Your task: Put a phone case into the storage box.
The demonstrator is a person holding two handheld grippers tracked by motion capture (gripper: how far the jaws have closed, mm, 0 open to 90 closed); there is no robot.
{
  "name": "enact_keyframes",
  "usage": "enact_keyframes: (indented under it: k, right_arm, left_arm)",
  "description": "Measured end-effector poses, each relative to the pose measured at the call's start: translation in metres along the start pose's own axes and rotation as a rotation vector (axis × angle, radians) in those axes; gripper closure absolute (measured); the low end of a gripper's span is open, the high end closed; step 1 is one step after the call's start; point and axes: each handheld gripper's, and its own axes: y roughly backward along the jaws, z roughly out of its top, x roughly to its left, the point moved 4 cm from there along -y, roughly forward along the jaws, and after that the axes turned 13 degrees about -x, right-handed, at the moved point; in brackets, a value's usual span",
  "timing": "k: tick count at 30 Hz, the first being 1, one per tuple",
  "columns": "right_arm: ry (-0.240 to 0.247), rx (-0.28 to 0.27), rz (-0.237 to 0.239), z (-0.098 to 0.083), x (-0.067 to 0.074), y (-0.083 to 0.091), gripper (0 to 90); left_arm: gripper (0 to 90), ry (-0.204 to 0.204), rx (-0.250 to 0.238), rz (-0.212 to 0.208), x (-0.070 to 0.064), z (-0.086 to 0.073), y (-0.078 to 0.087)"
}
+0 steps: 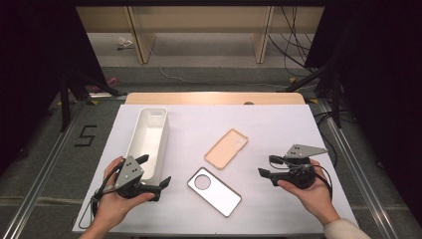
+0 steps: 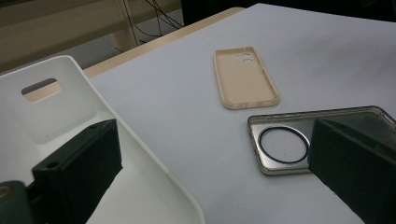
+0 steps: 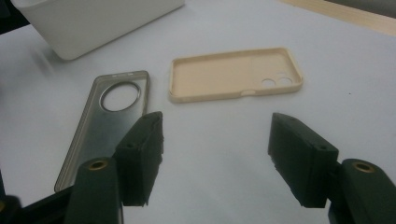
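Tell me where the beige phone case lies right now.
In the high view, the beige phone case lies open side up mid-table, right of the white rectangular bin, just beyond the clear phone case.

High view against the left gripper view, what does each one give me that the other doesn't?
High view adds: the person's left hand and right hand, the left hand-held gripper, the right hand-held gripper, and a floor marking 5. Left gripper view adds: a close look along its open jaws, which straddle the white bin's side wall. Shared: the bin, the beige phone case and the clear phone case.
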Motion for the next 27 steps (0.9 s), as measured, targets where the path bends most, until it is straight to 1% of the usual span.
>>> enact_keyframes:
  k: [9,11,12,13,14,15,16,17,18,19,20,21,22,23,27]
  right_arm:
    - [-0.006,0.000,-0.002,0.000,0.000,-0.001,38.5]
    - [-0.005,0.002,-0.001,0.000,0.000,-0.001,41.8]
    - [-0.006,0.008,0.002,-0.001,-0.001,-0.001,46.9]
    - [-0.006,0.008,0.002,-0.001,-0.001,-0.001,46.9]
    - [-0.007,0.011,0.004,-0.001,-0.001,-0.001,51.7]
    - [-0.006,0.026,0.005,-0.002,0.000,-0.001,61.7]
    - [-0.001,0.048,0.002,-0.003,0.000,-0.002,67.3]
    - [-0.001,0.070,0.000,-0.004,0.001,-0.003,75.6]
    - [-0.006,0.134,-0.002,-0.007,0.004,-0.007,86.5]
    - [-0.006,0.134,-0.002,-0.007,0.004,-0.007,86.5]
    - [-0.013,0.170,0.001,-0.009,0.006,-0.010,89.2]
    - [-0.018,0.207,0.009,-0.011,0.008,-0.015,90.0]
    - [-0.018,0.233,0.012,-0.012,0.010,-0.018,90.0]
    - [-0.013,0.273,0.019,-0.015,0.013,-0.023,90.0]
    - [-0.017,0.372,0.047,-0.021,0.022,-0.037,90.0]
  left_arm:
    - [3.7,0.001,-0.001,0.004,0.000,0.001,0.001]
    - [4.2,0.002,0.000,0.006,0.001,0.000,0.001]
    - [4.8,0.005,-0.001,0.007,0.001,0.000,0.001]
    - [5.2,0.005,-0.001,0.007,0.001,0.000,0.001]
    - [5.2,0.004,-0.004,0.008,0.001,0.001,0.001]
    - [5.7,0.003,-0.004,0.009,0.001,0.001,0.001]
    - [6.0,0.002,-0.004,0.008,0.000,0.001,0.001]
    - [6.5,0.002,-0.004,0.007,0.000,0.001,0.001]
    - [7.5,0.001,-0.004,0.008,0.000,0.001,0.001]
    - [7.5,-0.001,-0.004,0.008,0.000,0.002,0.001]
    - [7.9,-0.002,-0.006,0.008,-0.001,0.002,0.001]
    - [8.4,-0.002,-0.006,0.007,-0.001,0.002,0.001]
    - [8.5,-0.001,-0.006,0.006,-0.001,0.002,0.001]
    - [8.8,-0.001,-0.005,0.005,-0.001,0.002,0.001]
    - [9.4,-0.003,-0.007,0.004,-0.002,0.002,0.000]
